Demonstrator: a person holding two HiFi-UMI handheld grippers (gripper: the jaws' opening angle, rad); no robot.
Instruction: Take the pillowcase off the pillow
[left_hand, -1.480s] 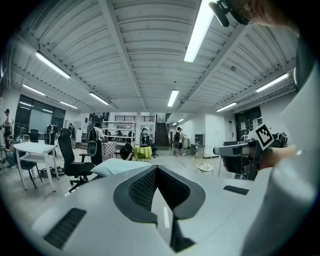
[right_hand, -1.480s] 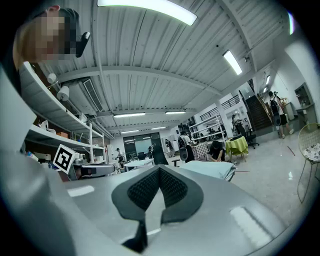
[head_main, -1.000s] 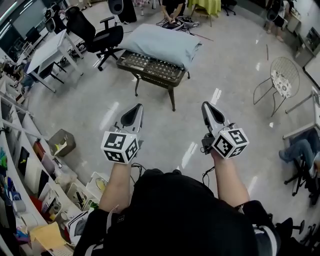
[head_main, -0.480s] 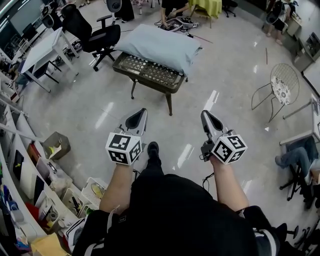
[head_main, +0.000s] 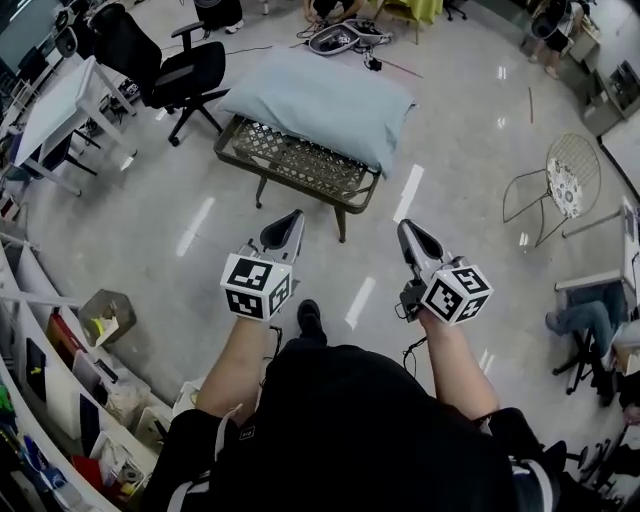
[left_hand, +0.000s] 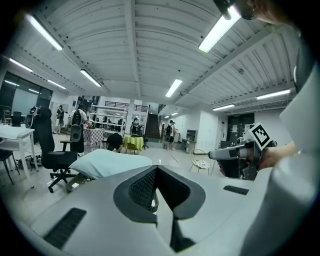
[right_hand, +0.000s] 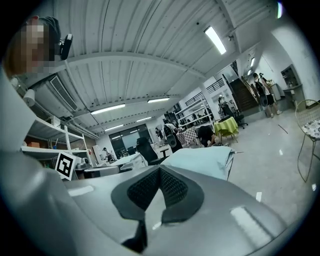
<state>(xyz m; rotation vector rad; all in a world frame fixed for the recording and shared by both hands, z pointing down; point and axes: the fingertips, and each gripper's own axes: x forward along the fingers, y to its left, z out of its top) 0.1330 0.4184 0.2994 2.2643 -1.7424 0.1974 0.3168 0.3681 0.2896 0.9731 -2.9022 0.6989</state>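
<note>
A pale blue pillow in its pillowcase (head_main: 320, 102) lies across a low wicker table (head_main: 300, 165) ahead of me; it also shows as the pillow (left_hand: 107, 163) in the left gripper view and the pillow (right_hand: 202, 161) in the right gripper view. My left gripper (head_main: 291, 219) is held out over the floor, short of the table's near edge, jaws shut and empty. My right gripper (head_main: 409, 231) is level with it to the right, also shut with nothing in it. Both stand apart from the pillow.
A black office chair (head_main: 170, 70) and a white desk (head_main: 55, 105) stand left of the table. A white wire chair (head_main: 562, 175) is at the right. Shelves with boxes (head_main: 60, 380) line the left side. People stand at the far end of the room.
I have walked toward the table: pillow and table have come nearer and lower in the head view. Both grippers moved forward with me and stayed shut.
</note>
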